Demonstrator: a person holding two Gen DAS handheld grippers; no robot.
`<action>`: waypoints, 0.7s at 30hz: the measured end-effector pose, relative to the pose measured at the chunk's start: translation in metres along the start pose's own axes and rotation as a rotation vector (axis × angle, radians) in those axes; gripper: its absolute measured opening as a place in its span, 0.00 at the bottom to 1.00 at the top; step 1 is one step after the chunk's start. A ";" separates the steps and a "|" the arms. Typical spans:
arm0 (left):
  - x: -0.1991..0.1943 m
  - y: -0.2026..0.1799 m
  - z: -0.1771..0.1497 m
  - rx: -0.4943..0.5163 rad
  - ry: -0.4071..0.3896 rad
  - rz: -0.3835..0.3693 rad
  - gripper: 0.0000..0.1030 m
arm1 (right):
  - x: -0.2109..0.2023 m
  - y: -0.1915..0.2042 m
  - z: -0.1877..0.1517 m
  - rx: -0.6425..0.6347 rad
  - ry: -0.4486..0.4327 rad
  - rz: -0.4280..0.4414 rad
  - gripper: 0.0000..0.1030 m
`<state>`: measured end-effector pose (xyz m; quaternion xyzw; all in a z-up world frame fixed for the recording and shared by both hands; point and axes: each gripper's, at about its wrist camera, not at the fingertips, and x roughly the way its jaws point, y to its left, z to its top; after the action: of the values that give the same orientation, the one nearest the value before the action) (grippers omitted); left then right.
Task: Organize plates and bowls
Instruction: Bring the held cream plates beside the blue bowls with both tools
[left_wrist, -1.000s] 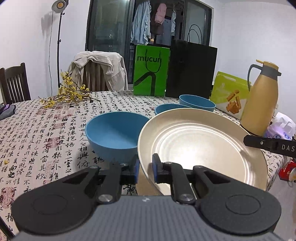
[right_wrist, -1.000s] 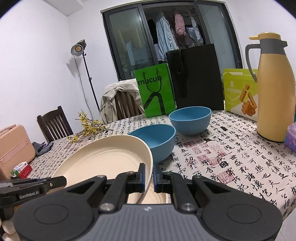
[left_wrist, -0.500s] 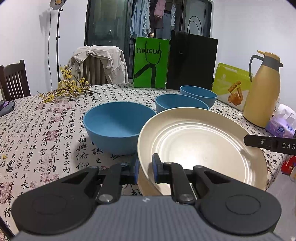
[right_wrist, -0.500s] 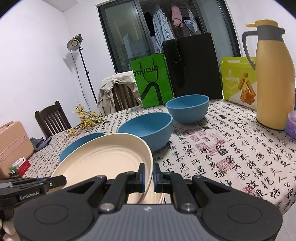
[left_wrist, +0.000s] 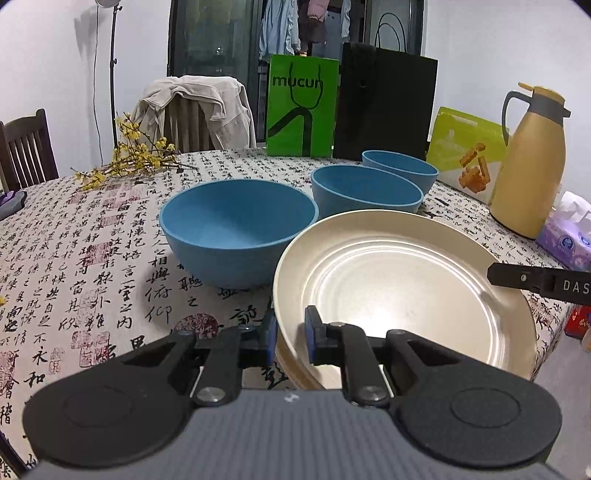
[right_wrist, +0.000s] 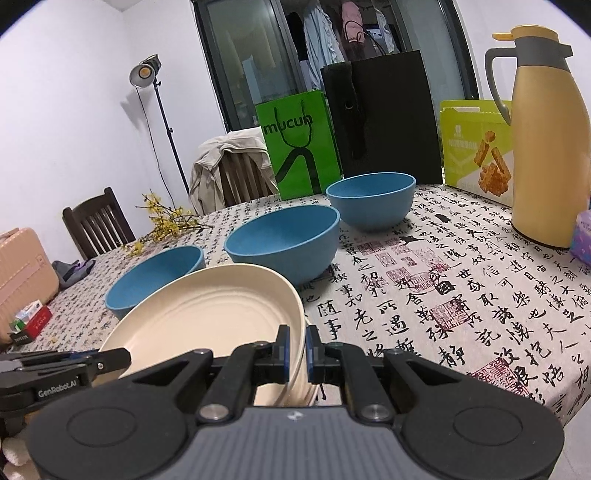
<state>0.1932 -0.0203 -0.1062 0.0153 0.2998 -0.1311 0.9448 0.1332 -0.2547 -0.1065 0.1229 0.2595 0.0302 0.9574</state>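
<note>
A cream plate (left_wrist: 402, 295) (right_wrist: 207, 325) hangs between both grippers over the table's near edge. My left gripper (left_wrist: 290, 339) is shut on its left rim, and my right gripper (right_wrist: 296, 350) is shut on its right rim. Each gripper's finger shows in the other's view: the right gripper (left_wrist: 517, 277) and the left gripper (right_wrist: 92, 365). Under the jaws more than one rim seems to show. Three blue bowls stand in a row behind the plate: the nearest bowl (left_wrist: 236, 229) (right_wrist: 155, 277), the middle bowl (left_wrist: 365, 192) (right_wrist: 284, 240) and the far bowl (left_wrist: 399, 171) (right_wrist: 371, 199).
A tan thermos (right_wrist: 543, 147) and a tissue pack (left_wrist: 569, 236) stand at the right. A green bag (left_wrist: 303, 107), a black bag (left_wrist: 384, 107) and a snack box (left_wrist: 465, 151) line the back. Yellow flower twigs (left_wrist: 136, 158) lie far left. Chairs surround the patterned tablecloth (left_wrist: 92, 258).
Both grips hold as before. The views have shifted slightly: the nearest bowl, hidden behind the plate in the right wrist view a second ago, now shows above its rim.
</note>
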 end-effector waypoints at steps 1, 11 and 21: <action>0.001 0.000 0.000 0.002 0.003 0.001 0.15 | 0.001 0.000 0.000 -0.002 0.002 -0.001 0.08; 0.008 -0.003 -0.003 0.030 0.000 0.024 0.16 | 0.009 0.002 -0.004 -0.022 0.023 -0.020 0.08; 0.013 -0.009 -0.006 0.066 -0.011 0.053 0.17 | 0.015 0.003 -0.008 -0.040 0.033 -0.035 0.08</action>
<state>0.1975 -0.0309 -0.1183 0.0536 0.2897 -0.1161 0.9485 0.1420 -0.2479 -0.1191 0.0986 0.2768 0.0207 0.9556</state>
